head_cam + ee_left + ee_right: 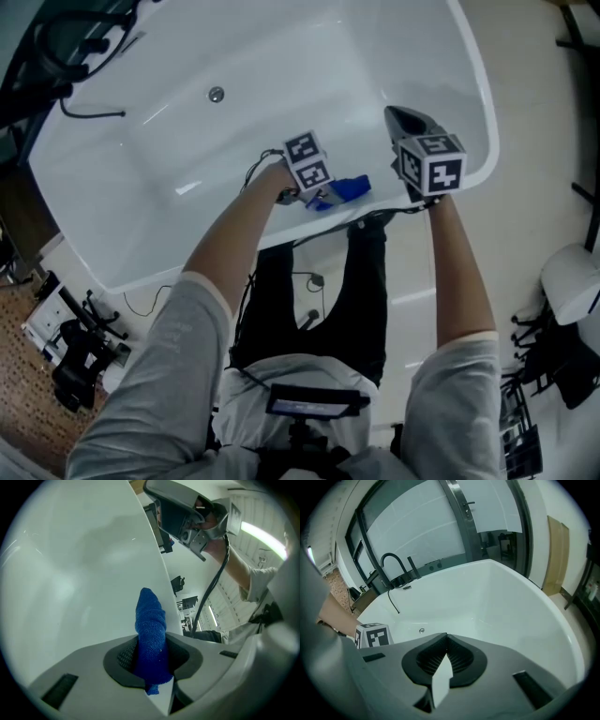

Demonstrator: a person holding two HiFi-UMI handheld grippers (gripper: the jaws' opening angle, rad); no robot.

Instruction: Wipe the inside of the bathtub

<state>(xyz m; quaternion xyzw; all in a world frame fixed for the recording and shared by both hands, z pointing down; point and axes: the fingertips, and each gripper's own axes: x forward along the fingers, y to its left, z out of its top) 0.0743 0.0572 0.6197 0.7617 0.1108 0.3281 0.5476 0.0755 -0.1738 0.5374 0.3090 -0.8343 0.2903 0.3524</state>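
Left claw (151, 670) is clamped on a blue cloth (150, 630), pinched low down so a rolled stub pokes straight out along the claw's own line. The tub (70, 573) wall fills everything left of that stub and looks very close. From the head view the cloth (345, 190) sits low inside the tub's near side, pointing across at the right claw (427, 159). So my read is that the left is the wiping hand, and the move is to push the cloth sideways into the wall and then sweep along it.

Right claw (446, 660) is pressed together with nothing in it. It hangs up by the rim at the tub's end and looks down the length of the basin toward the drain (421, 630).

Hard to call: whether the cloth tip actually touches the wall. No view settles it. The person's arms cover part of the near wall, and the head view crops the tub's far edge.
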